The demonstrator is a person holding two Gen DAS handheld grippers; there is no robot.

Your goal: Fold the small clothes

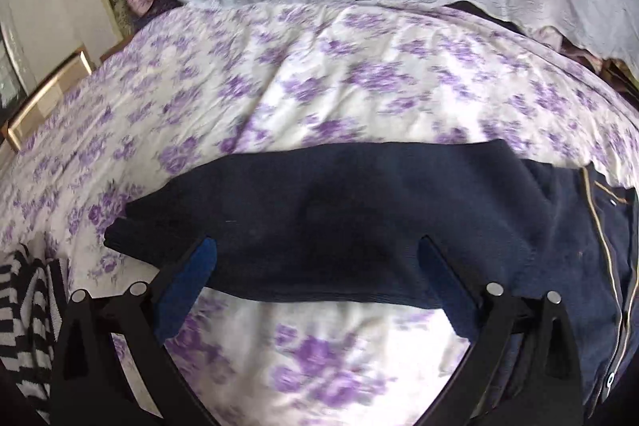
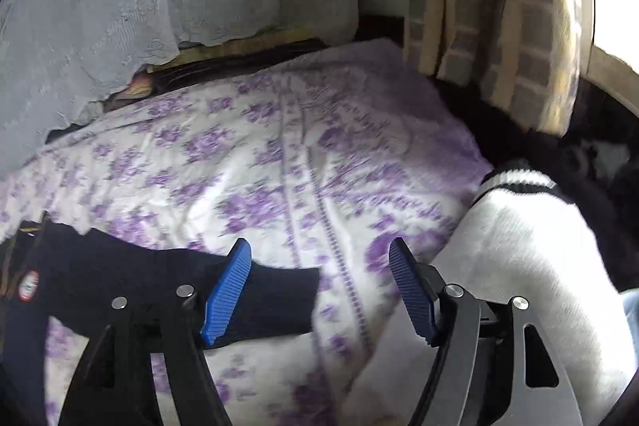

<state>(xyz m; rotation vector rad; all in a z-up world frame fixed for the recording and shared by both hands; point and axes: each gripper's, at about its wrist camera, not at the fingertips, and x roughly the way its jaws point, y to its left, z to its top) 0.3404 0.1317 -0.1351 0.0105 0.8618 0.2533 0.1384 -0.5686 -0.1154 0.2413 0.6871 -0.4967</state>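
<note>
Left wrist view: navy jacket (image 1: 359,222) spread on floral bedsheet (image 1: 319,86), sleeve stretched leftward. Left gripper (image 1: 315,246) released, wide apart over sleeve. Striped garment (image 1: 24,314) at left edge.

Right wrist view: other sleeve (image 2: 263,298) under right gripper (image 2: 319,250), also released. White sweater (image 2: 519,266) alongside. Fabric judged soft, light, limp; best pinch at cuff edge.

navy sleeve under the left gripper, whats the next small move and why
Probably close the left gripper on the navy sleeve: its fingers are open, straddling the sleeve, which lies stretched out flat on the floral bedsheet, ready to be folded inward.
</note>
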